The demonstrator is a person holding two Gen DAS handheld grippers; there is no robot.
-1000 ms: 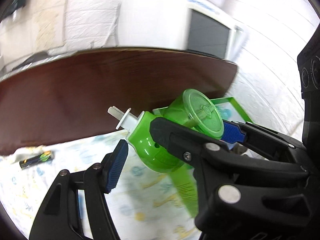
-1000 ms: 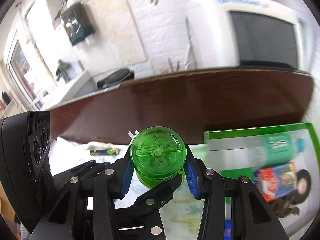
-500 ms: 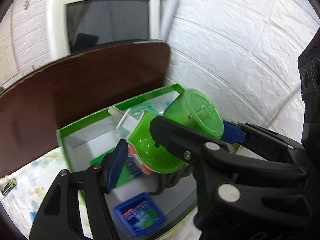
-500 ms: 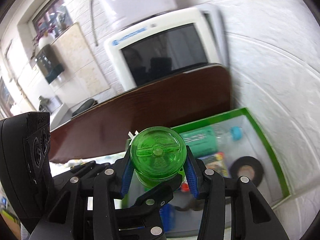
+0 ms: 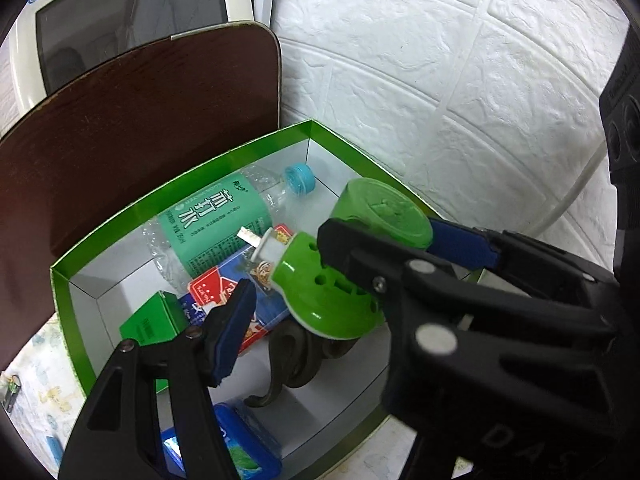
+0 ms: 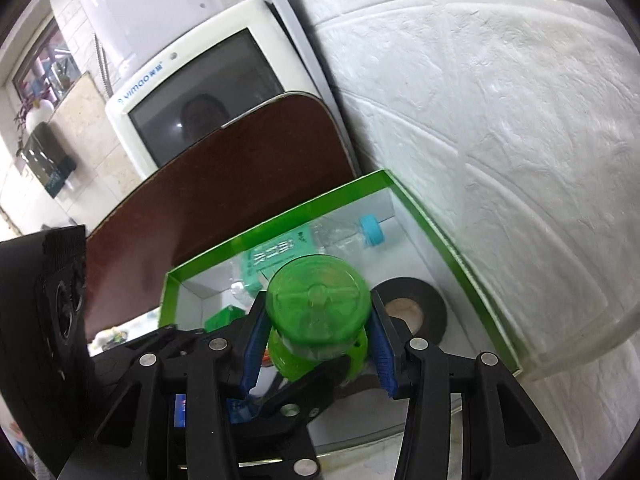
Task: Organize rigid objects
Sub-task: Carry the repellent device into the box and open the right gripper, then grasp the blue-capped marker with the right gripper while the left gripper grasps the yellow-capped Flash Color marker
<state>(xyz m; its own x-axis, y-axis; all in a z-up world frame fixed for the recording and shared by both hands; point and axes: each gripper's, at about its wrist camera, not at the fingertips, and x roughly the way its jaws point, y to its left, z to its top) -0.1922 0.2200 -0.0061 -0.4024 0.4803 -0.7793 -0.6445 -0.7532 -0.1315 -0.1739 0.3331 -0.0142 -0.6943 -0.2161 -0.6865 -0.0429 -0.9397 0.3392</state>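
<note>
Green plastic plug-in vaporiser with its screwed-in green bottle (image 5: pixel 320 292) hung in the air over the open box, above the box's middle, touching nothing in it.

Around it, largest first: a white embossed brick-pattern wall (image 5: pixel 460 80) filled the left wrist view from 12 to 3 o'clock. A dark brown wooden board (image 5: pixel 140 120) stood at 10 o'clock, with a white-framed dark screen (image 6: pixel 200 92) behind it. A green cardboard box with a white inside (image 5: pixel 308 125) sat in the corner between board and wall.

In the box, a clear plastic bottle with a green label and blue cap (image 5: pixel 212 220) lay along the far side, its cap toward 1 o'clock. A black roll of tape (image 6: pixel 416 300) lay flat at 3 o'clock of the vaporiser in the right wrist view. A red and blue packet (image 5: pixel 216 284), a small green carton (image 5: pixel 148 324), a blue tin (image 5: pixel 248 448) and a dark curved metal hook (image 5: pixel 288 360) lay directly beneath it.

In the left view its long axis ran from the rounded body up toward 1 o'clock, ending in the bottle's round base; the white plug prongs pointed to 10 o'clock. In the right view that round base faced the camera.

The right gripper (image 6: pixel 318 320) was clamped on the bottle, a blue pad pressed on each side. The left gripper (image 5: pixel 288 264) stood unclosed: one finger lay against the body, while the other pad stood just apart from it.
</note>
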